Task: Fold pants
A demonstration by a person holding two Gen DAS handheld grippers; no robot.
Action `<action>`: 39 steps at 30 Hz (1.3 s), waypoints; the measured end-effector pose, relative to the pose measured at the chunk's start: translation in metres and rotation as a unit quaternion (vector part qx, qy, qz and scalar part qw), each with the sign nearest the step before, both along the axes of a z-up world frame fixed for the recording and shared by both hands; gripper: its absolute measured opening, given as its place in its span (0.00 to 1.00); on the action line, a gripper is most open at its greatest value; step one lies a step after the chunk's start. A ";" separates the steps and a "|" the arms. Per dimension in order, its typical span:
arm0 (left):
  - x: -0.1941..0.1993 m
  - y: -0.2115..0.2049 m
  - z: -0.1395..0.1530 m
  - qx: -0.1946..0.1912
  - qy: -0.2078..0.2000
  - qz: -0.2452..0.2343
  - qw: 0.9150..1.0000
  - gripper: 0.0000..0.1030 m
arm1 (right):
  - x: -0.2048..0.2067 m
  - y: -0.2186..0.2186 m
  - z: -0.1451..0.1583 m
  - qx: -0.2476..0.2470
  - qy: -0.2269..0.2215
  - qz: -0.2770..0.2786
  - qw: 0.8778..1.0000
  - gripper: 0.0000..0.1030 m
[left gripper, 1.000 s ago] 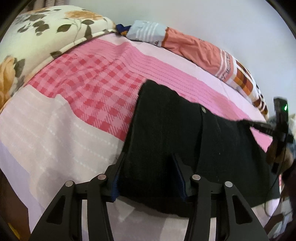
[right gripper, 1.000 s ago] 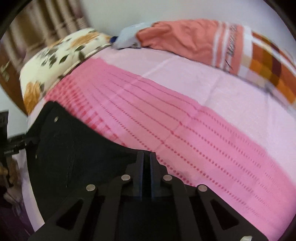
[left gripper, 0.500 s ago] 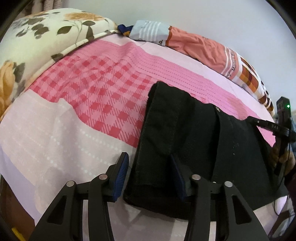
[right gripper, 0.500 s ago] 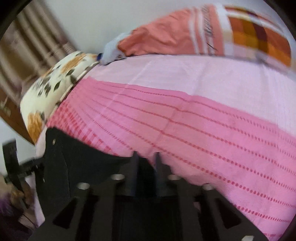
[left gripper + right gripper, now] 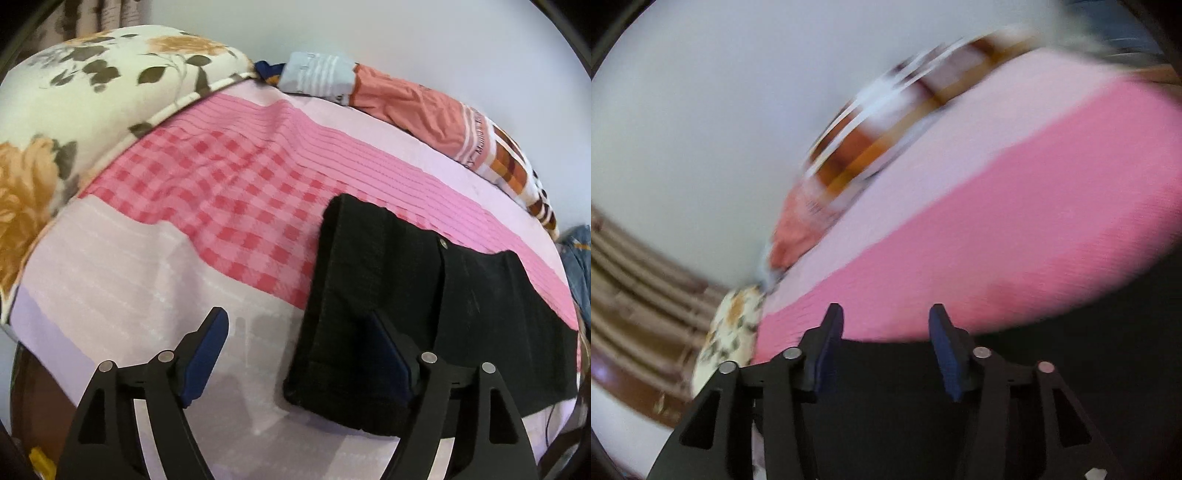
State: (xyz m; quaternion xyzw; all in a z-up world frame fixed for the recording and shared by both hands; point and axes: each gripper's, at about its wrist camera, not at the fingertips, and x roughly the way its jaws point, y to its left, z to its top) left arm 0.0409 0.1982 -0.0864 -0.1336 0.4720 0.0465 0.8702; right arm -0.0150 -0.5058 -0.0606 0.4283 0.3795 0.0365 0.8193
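- The left gripper (image 5: 295,354) hangs over the bed's near edge, its jaws spreading apart — nothing between them; one blue pad merely overlaps the cloth's near-left corner.
- The right gripper (image 5: 884,350), badly blurred, is parting too, with nothing pinched.
- The black pants (image 5: 424,314) lie released on the pink bedspread (image 5: 221,206), apparently folded into a flat stack — maybe one more fold or smoothing remains.
- Their long axis runs along the bed's near edge toward its right side, button (image 5: 442,243) on the far edge.
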 end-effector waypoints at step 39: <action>-0.014 -0.256 0.068 0.130 -0.074 -0.191 0.970 0.86 | -0.134 -0.061 -0.070 0.018 0.051 -0.167 0.984 0.11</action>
